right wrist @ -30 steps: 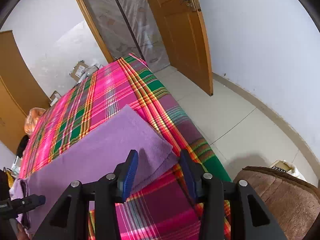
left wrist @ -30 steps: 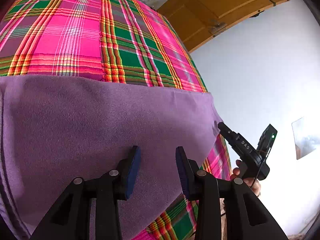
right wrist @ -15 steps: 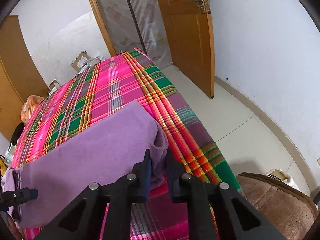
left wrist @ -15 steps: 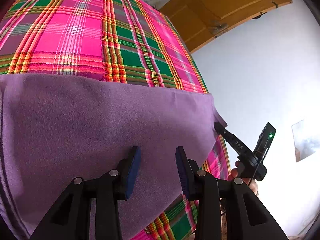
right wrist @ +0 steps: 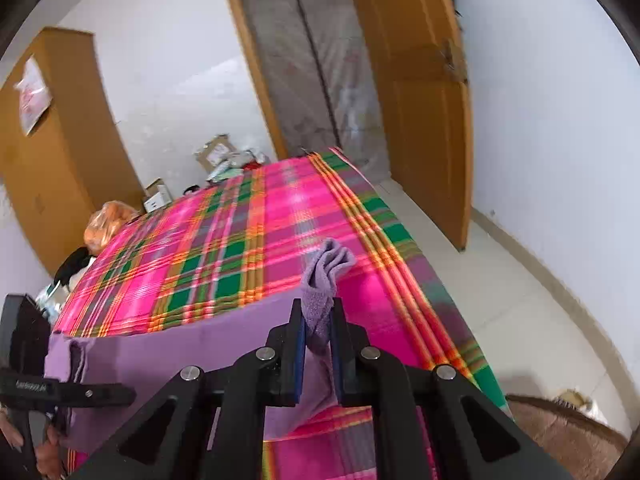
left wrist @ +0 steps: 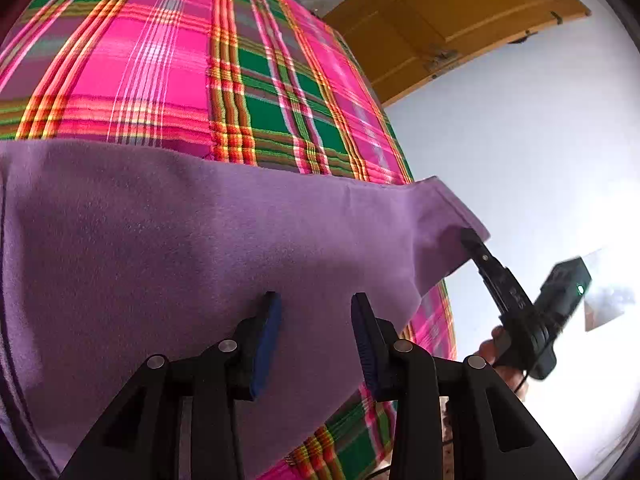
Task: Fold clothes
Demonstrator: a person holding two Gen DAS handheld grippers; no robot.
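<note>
Cloth (left wrist: 168,240): lying across the plaid bed (left wrist: 160,60), long axis running left-right in frame.
Right tongs (right wrist: 317,330): pinching and lifting its corner.
Left tongs (left wrist: 316,336): hovering, gaping, empty, lower centre over the cloth's near edge.

We see a bed covered by a pink, green and orange plaid woven blanket (right wrist: 224,240). A flat purple fleece garment (left wrist: 168,248) lies spread directly on its near end; we see one corner lifted clear of the plaid.
</note>
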